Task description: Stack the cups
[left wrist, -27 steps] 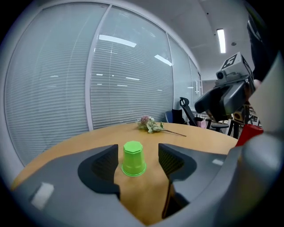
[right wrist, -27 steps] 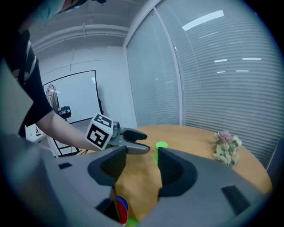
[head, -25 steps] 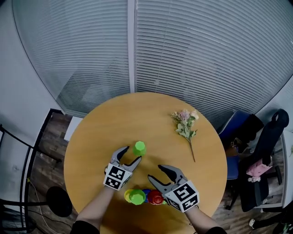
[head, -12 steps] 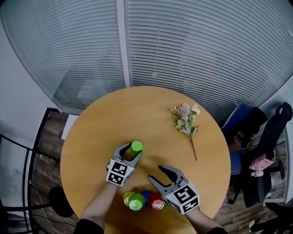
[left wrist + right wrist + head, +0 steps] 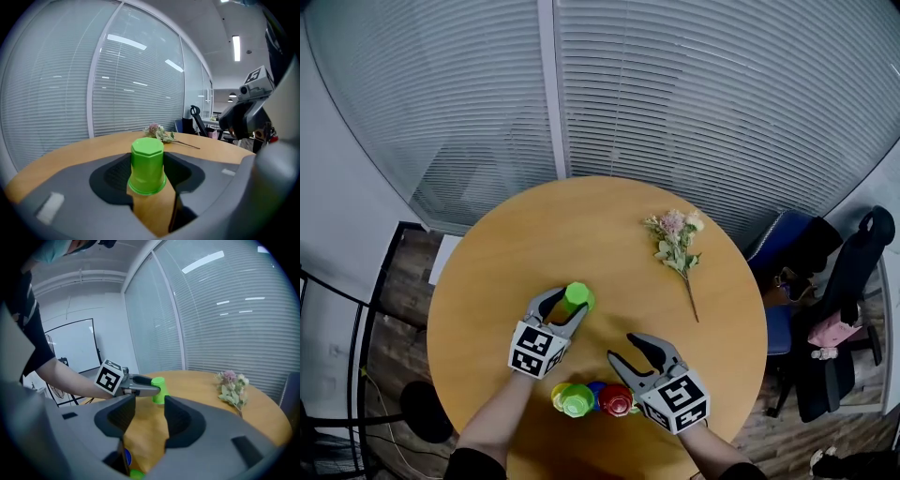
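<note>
A light green cup (image 5: 577, 296) stands upside down on the round wooden table (image 5: 534, 244). My left gripper (image 5: 567, 303) has its jaws on either side of this cup (image 5: 147, 165) and they are closing, the pads close to its sides. My right gripper (image 5: 625, 349) hovers nearer the front edge, jaws closing with nothing between them. In the right gripper view the green cup (image 5: 158, 390) and the left gripper (image 5: 140, 385) lie ahead. A cluster of cups sits at the front edge: yellow (image 5: 560, 391), green (image 5: 577, 402), blue (image 5: 596, 388) and red (image 5: 617, 401).
A sprig of dried flowers (image 5: 675, 239) lies on the table's far right. Slatted blinds (image 5: 675, 84) run behind the table. Office chairs (image 5: 839, 309) stand to the right on the floor.
My left gripper has moved forward so that the green cup now stands between its jaws, and the jaws have narrowed. The right gripper has barely shifted.
</note>
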`<state>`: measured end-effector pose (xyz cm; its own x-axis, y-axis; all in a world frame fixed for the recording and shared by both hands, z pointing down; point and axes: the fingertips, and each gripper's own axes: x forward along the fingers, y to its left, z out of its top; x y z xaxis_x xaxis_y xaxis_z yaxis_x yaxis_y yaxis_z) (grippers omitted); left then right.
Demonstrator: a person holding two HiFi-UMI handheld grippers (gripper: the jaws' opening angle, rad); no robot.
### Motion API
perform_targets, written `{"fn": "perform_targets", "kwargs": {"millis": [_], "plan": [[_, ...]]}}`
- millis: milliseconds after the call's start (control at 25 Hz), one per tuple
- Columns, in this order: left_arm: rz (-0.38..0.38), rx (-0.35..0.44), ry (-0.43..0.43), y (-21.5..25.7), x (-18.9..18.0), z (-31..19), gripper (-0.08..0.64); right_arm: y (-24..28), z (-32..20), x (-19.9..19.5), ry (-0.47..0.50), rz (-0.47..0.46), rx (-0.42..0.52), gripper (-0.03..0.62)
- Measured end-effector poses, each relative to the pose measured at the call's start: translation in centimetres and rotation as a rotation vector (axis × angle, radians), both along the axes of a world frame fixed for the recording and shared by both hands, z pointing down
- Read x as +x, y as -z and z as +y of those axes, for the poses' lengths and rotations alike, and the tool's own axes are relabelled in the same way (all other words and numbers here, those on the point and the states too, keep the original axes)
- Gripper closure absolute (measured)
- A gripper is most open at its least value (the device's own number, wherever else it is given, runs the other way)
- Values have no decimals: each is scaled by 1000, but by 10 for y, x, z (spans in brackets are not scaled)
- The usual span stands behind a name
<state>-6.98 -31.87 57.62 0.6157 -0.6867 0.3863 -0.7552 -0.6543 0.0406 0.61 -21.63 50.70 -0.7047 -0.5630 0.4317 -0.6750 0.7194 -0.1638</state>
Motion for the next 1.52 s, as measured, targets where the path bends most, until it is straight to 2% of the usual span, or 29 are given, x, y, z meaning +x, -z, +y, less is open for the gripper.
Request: {"fn": "perform_targets", "kwargs": {"millis": [400,760,1200,1520], "plan": [[-21,76,-63,85,3,52,339,37,28,11,-21,-29,67,393],[-51,119,-109,130,20,125,341,53,67,21,-32,-45,86,394],[-35,74,-138,131,44,196,341,51,113,37,-70,-57,57,394],[-51,23,-146,117,51,220,339,46,136,42,-85,-60,39,395]]}}
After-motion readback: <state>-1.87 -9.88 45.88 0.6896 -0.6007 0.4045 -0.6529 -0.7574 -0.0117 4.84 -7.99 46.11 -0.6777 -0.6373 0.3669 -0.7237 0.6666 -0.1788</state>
